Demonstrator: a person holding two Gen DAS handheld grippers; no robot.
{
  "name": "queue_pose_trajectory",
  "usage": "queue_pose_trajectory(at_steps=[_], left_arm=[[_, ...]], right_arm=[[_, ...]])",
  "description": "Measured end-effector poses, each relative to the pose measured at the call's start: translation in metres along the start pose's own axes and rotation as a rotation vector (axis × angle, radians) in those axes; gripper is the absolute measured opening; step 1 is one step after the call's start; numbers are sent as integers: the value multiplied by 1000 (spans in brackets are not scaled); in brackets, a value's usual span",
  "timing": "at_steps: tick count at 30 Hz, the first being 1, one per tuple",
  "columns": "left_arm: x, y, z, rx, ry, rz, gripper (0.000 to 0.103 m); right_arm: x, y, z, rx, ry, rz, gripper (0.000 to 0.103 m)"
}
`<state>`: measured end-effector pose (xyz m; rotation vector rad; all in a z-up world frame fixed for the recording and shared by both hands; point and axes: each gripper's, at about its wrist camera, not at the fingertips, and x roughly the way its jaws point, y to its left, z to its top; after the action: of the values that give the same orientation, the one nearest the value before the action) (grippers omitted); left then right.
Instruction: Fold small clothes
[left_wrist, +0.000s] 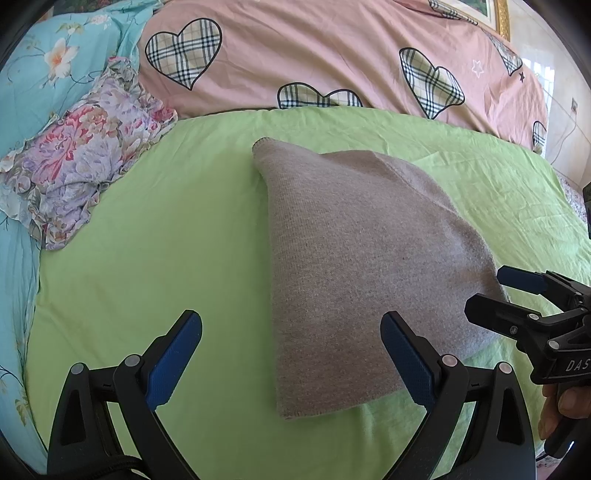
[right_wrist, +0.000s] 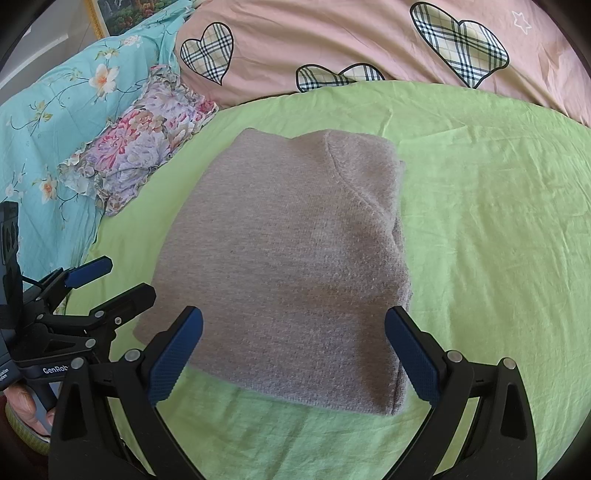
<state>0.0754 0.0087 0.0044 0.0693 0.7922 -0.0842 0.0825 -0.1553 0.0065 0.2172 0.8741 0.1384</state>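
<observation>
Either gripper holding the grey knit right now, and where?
Nothing held: left gripper and right gripper are both open above the folded grey knit.

One grey garment (right_wrist: 280, 266), one floral cloth (right_wrist: 136, 147), two tongs (left_wrist: 291, 354) (right_wrist: 293, 354), one green sheet (right_wrist: 480, 221).

Bed (right_wrist: 480, 221) spread with a wrinkled lime-green sheet (left_wrist: 184, 229), a folded grey knit garment (right_wrist: 288, 266) lying flat near its middle. At the far edge, overlapping the green, a pink duvet (right_wrist: 351, 40) printed with plaid hearts; along the left side, turquoise flowered bedding (left_wrist: 33, 66). Resting across the join of turquoise and green, just beside the garment but apart from it, a crumpled ruffled cloth in purple-and-pink floral print (right_wrist: 140, 140).
</observation>
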Motion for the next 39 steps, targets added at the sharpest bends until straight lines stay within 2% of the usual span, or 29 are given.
queue_pose_trajectory(at_steps=[39], left_arm=[[-4, -3, 5, 8, -17, -11, 98]], right_arm=[[-7, -4, 5, -5, -10, -1, 99]])
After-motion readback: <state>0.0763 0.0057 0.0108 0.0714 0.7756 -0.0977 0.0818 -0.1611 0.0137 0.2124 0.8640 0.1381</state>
